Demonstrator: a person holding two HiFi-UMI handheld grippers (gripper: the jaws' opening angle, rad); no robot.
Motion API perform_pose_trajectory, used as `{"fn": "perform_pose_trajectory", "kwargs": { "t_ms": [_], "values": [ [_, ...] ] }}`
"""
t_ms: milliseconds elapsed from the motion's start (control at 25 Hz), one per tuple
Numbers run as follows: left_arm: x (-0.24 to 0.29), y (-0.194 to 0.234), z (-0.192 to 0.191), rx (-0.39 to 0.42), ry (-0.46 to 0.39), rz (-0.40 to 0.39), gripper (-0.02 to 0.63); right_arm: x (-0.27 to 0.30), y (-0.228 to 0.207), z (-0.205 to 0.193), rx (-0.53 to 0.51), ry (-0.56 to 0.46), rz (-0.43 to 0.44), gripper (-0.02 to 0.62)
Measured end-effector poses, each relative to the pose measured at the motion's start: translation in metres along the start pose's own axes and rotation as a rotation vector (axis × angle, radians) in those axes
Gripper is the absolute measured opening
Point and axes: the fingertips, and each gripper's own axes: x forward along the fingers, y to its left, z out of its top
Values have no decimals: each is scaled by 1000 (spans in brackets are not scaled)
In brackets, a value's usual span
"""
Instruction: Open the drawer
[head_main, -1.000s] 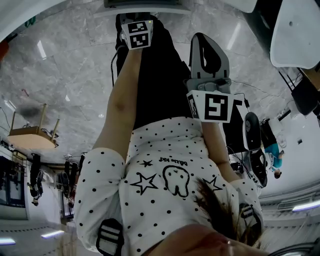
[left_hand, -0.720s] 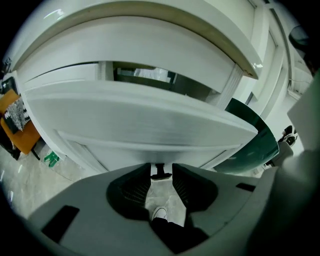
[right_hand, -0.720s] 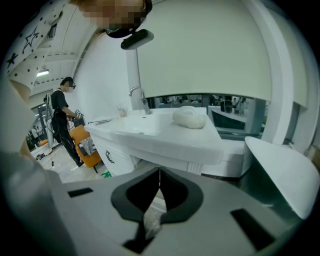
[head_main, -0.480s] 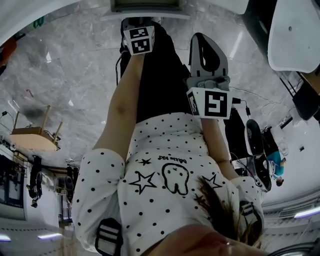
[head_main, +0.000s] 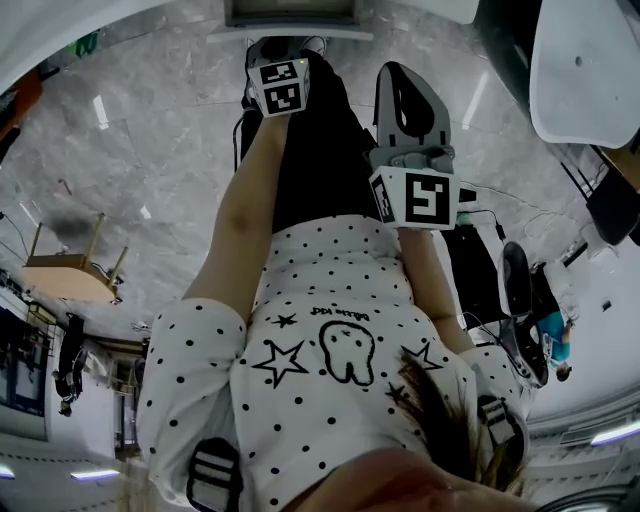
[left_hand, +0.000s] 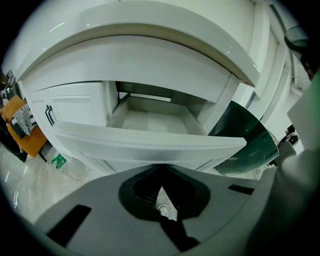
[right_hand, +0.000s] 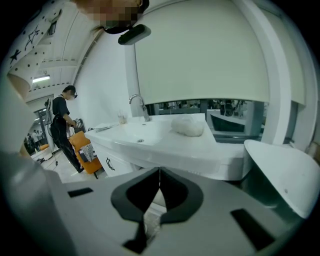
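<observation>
The drawer (left_hand: 150, 142) stands pulled out from the white cabinet under the counter (left_hand: 150, 35), its pale inside showing, just beyond the left gripper (left_hand: 161, 172); that gripper's fingers have just clenched together, with nothing between them; the right gripper (right_hand: 159, 172) also has its fingers clenched on nothing, facing the counter's sink (right_hand: 132, 134) and tap (right_hand: 138, 105); a person (right_hand: 62, 125) stands far left beside an orange chair (right_hand: 87, 155).

I see a white counter (right_hand: 210, 150) (sink (right_hand: 137, 136) set in it) carrying a white bundle (right_hand: 187, 126) beside its faucet (right_hand: 137, 104).
</observation>
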Motion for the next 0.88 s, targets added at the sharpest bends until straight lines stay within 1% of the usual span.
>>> {"fn": "perform_pose_trajectory", "kwargs": {
  "t_ms": [240,480,600,760,880],
  "values": [
    [-13,-5,2,-30,-3,-3,3,-5,-1,2,11,-5,-2,14],
    [-34,-17,12,-32,-49,-14,3,-12,3,2,13,-15,1,14],
    [-41,-15,15,-24,-53,-8,3,-15,7,5,9,-23,3,14],
    [-49,-15,20,-38,-56,0,3,-19,6,11,7,-29,2,14],
    [-56,-16,31,-51,-84,-3,3,-21,4,15,9,-33,-1,14]
  ]
}}
